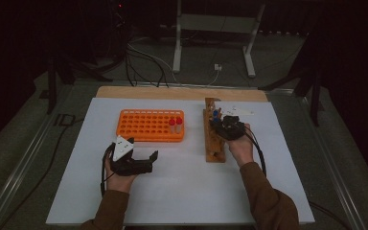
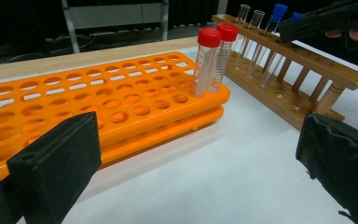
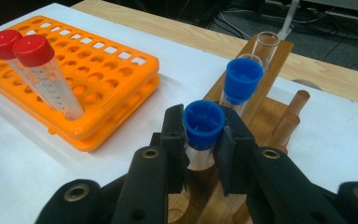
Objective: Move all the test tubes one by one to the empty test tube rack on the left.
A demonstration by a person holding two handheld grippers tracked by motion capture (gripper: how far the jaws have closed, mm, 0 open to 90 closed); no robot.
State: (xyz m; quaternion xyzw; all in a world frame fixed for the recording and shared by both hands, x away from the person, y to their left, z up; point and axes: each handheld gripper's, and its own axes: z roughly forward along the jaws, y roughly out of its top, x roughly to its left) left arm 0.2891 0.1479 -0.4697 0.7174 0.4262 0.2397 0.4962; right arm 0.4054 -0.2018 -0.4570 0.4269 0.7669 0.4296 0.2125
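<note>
Right gripper [image 3: 204,140] clamps a blue-capped tube [image 3: 203,125] in the wooden rack [image 3: 265,100]; left gripper [image 1: 146,159] gapes wide over bare table [image 1: 187,191]

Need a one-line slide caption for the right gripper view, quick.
Right gripper shut on a blue-capped tube in the wooden rack; two red-capped tubes stand in the orange rack.

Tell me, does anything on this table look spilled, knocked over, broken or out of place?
Nothing stands out. The two red-capped tubes stand in the orange rack, the wooden rack stands upright on the white mat, and the right gripper is closed on a blue-capped tube there. No spill or damage shows.
</note>
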